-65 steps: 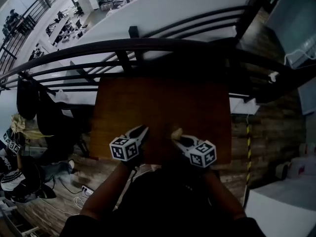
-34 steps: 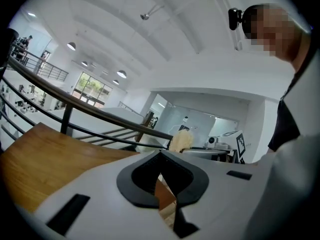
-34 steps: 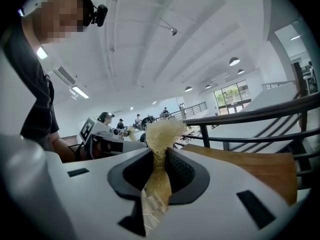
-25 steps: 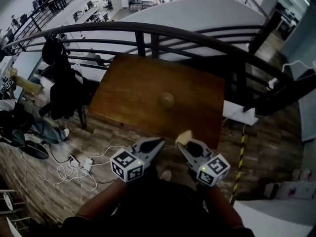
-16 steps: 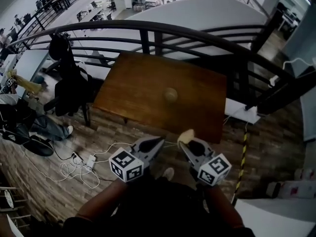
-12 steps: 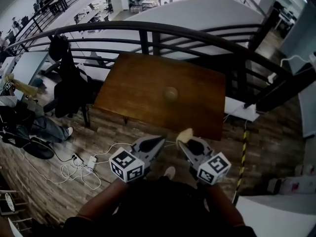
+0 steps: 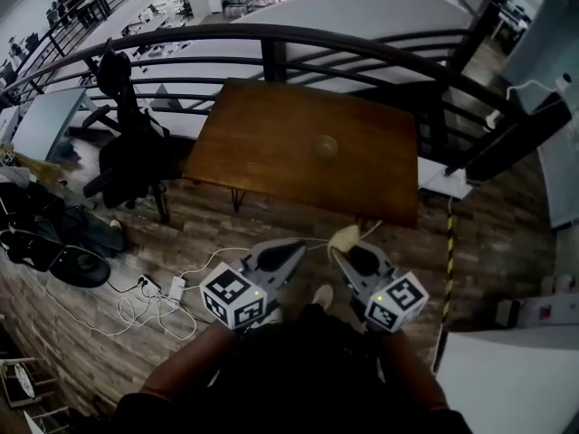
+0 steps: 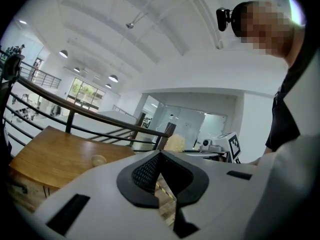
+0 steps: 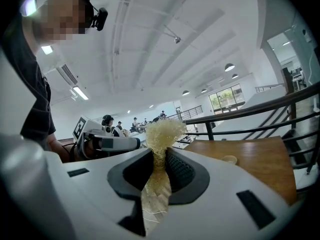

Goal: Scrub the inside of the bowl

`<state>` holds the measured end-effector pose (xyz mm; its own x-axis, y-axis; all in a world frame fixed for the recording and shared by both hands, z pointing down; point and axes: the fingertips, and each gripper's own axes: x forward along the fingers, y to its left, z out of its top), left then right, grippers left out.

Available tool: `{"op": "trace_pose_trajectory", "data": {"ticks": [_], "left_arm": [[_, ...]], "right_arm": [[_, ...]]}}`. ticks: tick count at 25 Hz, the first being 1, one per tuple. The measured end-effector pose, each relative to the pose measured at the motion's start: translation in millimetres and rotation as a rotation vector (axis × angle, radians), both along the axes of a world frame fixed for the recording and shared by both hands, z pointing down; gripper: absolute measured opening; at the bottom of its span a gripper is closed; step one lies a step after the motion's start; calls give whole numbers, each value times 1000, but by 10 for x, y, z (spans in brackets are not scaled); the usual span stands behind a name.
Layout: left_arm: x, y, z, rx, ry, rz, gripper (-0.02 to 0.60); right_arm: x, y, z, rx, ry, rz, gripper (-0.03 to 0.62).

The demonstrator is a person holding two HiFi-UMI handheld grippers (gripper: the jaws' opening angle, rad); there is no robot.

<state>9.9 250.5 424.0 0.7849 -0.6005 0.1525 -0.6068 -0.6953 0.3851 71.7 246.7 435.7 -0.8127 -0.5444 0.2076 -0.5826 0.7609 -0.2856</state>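
The bowl (image 7: 326, 146) sits alone near mid of the table (image 7: 262, 134), well ahead of me; both grippers are short of the table edge. It looks small, light, prob. hard & slick. I reckon it'll skate under scrubbing, so pinch its rim w/ the left gripper (image 7: 291, 250), jaws together, nothing in them. Right gripper (image 7: 344, 253) jaws are clamped on a straw scrubber (image 9: 161, 132), soft springy tuft fwd. Bowl's contents: too far to tell.
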Motion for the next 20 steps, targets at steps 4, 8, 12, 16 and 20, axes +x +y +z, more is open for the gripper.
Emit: {"op": "trace_pose_trajectory", "data": {"ticks": [4,8,12,16,20], "left_arm": [[-109,276,56,5,-1,8,-2],[-287,604,22,24,-1,29,-2],[-293,886,-63,44,7,37,-2],[-161,1105,-151,71,6,26,-2],[84,1342,-212,88,4,8,-3]], "right_arm": [[-54,279,50,7,-1,26,77],[-229,633,-10,28,-1,49,77],[-233,939,-73,42,2,50,77],[-104,1204,-121,60,8,29,77],[101,1438,-169,65,7,6,75]]}}
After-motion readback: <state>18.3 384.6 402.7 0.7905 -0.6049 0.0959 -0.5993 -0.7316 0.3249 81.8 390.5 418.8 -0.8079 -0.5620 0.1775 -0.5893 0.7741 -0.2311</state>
